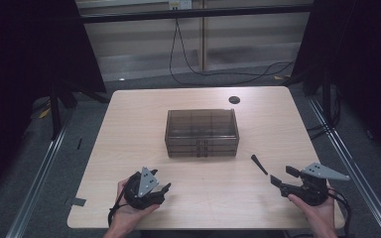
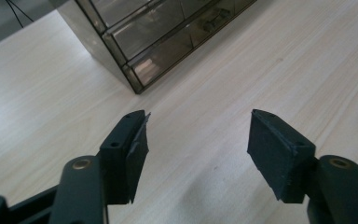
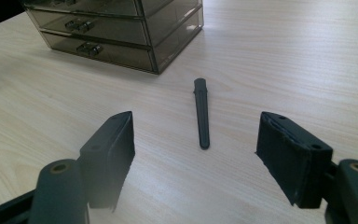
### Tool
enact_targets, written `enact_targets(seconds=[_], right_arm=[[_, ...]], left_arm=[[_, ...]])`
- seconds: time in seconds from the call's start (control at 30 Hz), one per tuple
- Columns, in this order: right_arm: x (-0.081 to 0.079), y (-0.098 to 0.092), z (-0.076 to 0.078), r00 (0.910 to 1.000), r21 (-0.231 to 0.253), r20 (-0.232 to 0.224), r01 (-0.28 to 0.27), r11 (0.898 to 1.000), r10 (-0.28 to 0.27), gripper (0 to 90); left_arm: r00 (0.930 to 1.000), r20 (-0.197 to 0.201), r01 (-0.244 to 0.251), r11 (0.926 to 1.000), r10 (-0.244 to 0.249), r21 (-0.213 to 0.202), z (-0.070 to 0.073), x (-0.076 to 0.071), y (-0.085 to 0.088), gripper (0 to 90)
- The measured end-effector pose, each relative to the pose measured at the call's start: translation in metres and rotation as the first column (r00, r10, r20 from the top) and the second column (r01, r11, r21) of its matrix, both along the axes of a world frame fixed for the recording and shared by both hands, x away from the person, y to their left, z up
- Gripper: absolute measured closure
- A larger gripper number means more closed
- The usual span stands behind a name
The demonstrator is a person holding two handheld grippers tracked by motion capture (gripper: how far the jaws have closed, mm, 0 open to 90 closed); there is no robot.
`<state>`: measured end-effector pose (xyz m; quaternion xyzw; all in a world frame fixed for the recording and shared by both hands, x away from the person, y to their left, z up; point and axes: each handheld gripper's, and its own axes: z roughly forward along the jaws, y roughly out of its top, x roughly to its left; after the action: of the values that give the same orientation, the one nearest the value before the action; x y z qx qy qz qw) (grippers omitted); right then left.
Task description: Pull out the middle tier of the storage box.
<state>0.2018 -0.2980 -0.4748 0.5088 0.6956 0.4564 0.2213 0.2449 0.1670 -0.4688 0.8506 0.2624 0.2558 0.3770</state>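
A smoky see-through drawer box (image 1: 202, 133) stands in the middle of the light wooden table (image 1: 129, 129); its drawer fronts and handles (image 3: 89, 48) face me. A thin dark tapered stick (image 1: 258, 164) lies flat on the table to the right of the box. My right gripper (image 1: 279, 175) is open just short of that stick (image 3: 201, 113), with bare table between its pads. My left gripper (image 1: 163, 190) hovers near the front left of the table, open and holding nothing; the box's lower left corner (image 2: 137, 77) lies ahead of it.
A round black grommet (image 1: 234, 99) sits in the table's far edge. Cables (image 1: 213, 74) trail over the floor behind the table. Metal rails (image 1: 39, 173) run along the floor on both sides, and dark curtains flank the table.
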Motion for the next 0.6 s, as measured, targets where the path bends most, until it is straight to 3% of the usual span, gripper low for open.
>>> enact_targets(seconds=[0.17,0.27,0.4,0.6], right_arm=[[0.000,0.000,0.001,0.9999,0.007,0.005,-0.009,1.000,0.009,28.1],[0.001,0.000,0.001,0.9998,0.014,0.010,-0.016,1.000,0.016,27.9],[0.001,0.000,0.001,0.9999,0.007,0.010,-0.007,1.000,0.007,28.2],[0.001,0.000,0.001,0.9999,0.008,0.006,-0.016,1.000,0.016,28.3]], left_arm=[[0.9997,0.020,0.013,0.9999,-0.013,0.001,0.004,-0.001,-0.005,40.0],[0.9993,0.028,0.025,0.9993,-0.025,0.028,0.005,-0.002,-0.010,43.3],[0.9949,0.080,0.051,0.9916,-0.061,0.119,0.002,-0.006,-0.021,45.2],[0.9912,0.085,0.088,0.9837,-0.102,0.157,0.003,-0.007,-0.032,47.9]])
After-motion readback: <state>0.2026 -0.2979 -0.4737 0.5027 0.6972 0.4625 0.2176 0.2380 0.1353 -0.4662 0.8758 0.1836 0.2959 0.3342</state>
